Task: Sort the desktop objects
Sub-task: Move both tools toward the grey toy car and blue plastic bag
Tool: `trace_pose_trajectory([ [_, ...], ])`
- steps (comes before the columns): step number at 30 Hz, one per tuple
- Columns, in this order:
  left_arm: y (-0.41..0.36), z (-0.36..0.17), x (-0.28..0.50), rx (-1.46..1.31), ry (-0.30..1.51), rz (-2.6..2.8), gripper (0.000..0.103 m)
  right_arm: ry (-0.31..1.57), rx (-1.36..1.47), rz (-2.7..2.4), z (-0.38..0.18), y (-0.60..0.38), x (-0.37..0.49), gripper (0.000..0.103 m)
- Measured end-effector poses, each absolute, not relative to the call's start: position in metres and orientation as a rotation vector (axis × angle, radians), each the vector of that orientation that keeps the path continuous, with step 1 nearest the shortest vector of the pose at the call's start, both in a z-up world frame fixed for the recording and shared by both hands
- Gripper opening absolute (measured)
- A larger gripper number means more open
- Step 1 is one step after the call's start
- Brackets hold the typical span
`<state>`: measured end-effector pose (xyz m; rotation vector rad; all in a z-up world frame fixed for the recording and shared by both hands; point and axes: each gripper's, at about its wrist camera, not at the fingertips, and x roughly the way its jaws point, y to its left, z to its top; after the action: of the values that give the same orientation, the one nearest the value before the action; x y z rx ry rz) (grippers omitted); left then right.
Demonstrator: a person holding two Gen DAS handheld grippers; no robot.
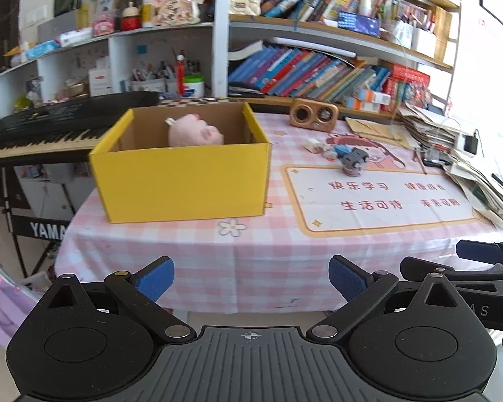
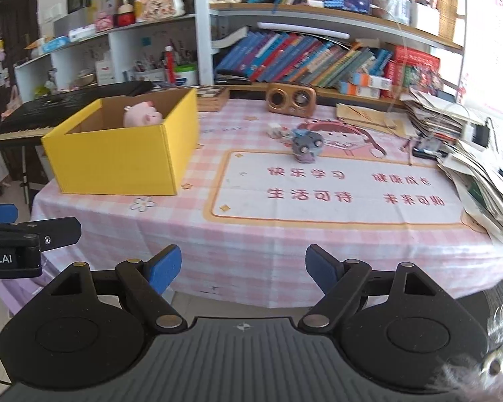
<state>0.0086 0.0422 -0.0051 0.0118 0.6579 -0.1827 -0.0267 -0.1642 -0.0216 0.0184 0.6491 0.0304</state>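
Note:
A yellow cardboard box (image 1: pixel 184 181) stands on the left part of the pink checked table (image 1: pixel 251 254); it also shows in the right wrist view (image 2: pixel 117 164). A pink plush pig (image 1: pixel 196 132) lies inside it, seen too in the right wrist view (image 2: pixel 141 117). A grey toy car (image 1: pixel 353 160) (image 2: pixel 306 147) and a small white toy (image 1: pixel 313 145) (image 2: pixel 274 130) sit on the desk mat. My left gripper (image 1: pixel 251 279) is open and empty, short of the table's front edge. My right gripper (image 2: pixel 243 269) is open and empty too.
A wooden speaker (image 1: pixel 313 115) stands at the back. Stacked papers (image 1: pixel 479 167) crowd the right edge. A black keyboard (image 1: pixel 43 134) stands left of the table. Bookshelves (image 1: pixel 318 67) are behind. The right gripper's fingers (image 1: pixel 479 251) show at the left wrist view's right edge.

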Motion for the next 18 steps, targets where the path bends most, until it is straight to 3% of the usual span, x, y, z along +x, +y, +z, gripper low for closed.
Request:
trace_pose_trajectory([
  [18,-0.014,-0.012,0.054,0.053,0.686,-0.302,0.1,0.68,0.058,-0.076,-0.027,-0.215,0.007,0.08],
])
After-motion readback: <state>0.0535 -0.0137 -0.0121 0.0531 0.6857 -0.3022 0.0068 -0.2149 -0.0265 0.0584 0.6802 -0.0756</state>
